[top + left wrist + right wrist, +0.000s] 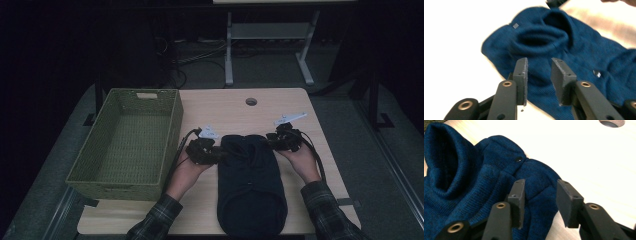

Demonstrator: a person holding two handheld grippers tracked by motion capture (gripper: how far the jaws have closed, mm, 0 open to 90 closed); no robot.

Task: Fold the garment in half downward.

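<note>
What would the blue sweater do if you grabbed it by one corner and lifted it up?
The blue knit sweater would probably flop and hang down, since its collar already sags in soft folds. It likely would not slip much: the ribbed knit looks grippy. It should not roll or tip, as it lies flat on the wooden table.

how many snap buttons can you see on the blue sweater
2, maybe more hidden in folds. On the sweater, one dark snap sits near the collar by the right tool; another snap lies right of the left tool.
</note>
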